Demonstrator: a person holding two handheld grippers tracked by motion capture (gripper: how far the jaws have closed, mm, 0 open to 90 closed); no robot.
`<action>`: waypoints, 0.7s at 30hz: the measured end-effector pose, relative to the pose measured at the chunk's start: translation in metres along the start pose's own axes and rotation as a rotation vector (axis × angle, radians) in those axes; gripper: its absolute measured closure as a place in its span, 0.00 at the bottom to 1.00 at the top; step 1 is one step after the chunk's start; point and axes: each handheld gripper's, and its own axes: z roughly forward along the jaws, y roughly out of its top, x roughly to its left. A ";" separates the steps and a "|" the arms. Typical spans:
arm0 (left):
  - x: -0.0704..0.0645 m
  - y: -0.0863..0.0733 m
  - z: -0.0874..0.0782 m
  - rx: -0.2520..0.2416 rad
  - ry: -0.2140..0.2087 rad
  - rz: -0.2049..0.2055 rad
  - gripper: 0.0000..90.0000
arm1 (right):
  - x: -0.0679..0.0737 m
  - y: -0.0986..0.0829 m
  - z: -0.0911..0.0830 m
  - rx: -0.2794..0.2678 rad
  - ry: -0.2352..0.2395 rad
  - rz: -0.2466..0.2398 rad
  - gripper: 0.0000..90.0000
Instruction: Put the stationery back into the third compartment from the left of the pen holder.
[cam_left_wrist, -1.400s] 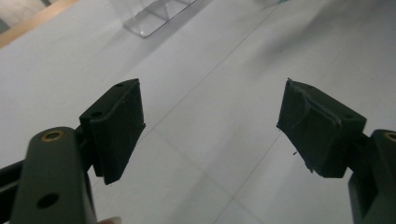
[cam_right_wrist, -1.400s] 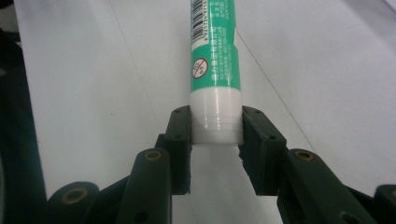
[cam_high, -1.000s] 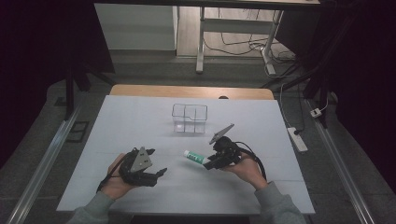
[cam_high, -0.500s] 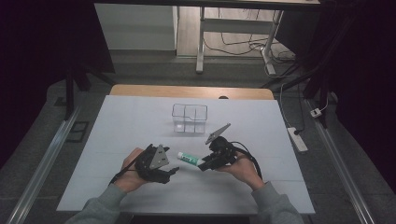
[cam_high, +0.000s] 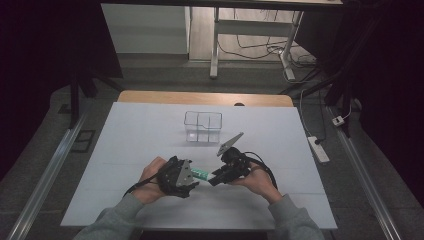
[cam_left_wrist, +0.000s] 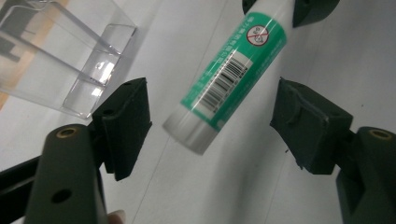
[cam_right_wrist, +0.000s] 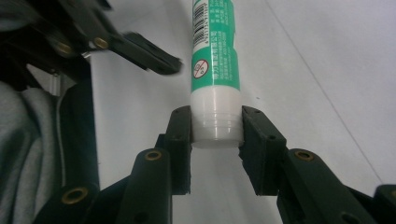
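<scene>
A: Status on the right gripper?

B: Clamped on the white cap end of the glue stick. In the right gripper view both jaws press the cap from either side, and the green labelled body runs away from the camera.

A: Left gripper?

B: Released. In the left gripper view its jaws stand wide, one on each side of the stick's free end, with a clear gap on both sides. No contact that I can see.

A: So where does the stick sit?

B: Near the front middle of the white table, spanning between the two grippers. It points from the right gripper toward the left one. Can't tell if it touches the tabletop or hangs just above it.

A: Anything else close by?

B: A clear plastic box with dividers, farther back on the table, apart from both grippers. Its corner shows at the upper left of the left gripper view, just beyond the left-hand jaw.

A: Hands?

B: Left hand and right hand each grip their tool, grey sleeves coming in from the bottom edge.
</scene>
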 end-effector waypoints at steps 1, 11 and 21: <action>-0.001 0.000 0.002 0.010 0.003 0.016 0.34 | 0.001 0.000 0.000 -0.006 0.006 0.000 0.72; -0.008 0.000 0.004 0.044 -0.017 0.087 0.62 | 0.005 0.002 -0.001 -0.019 0.021 -0.029 0.72; -0.003 -0.005 0.004 0.023 -0.076 0.032 0.72 | 0.005 0.002 -0.012 -0.150 0.005 -0.010 0.60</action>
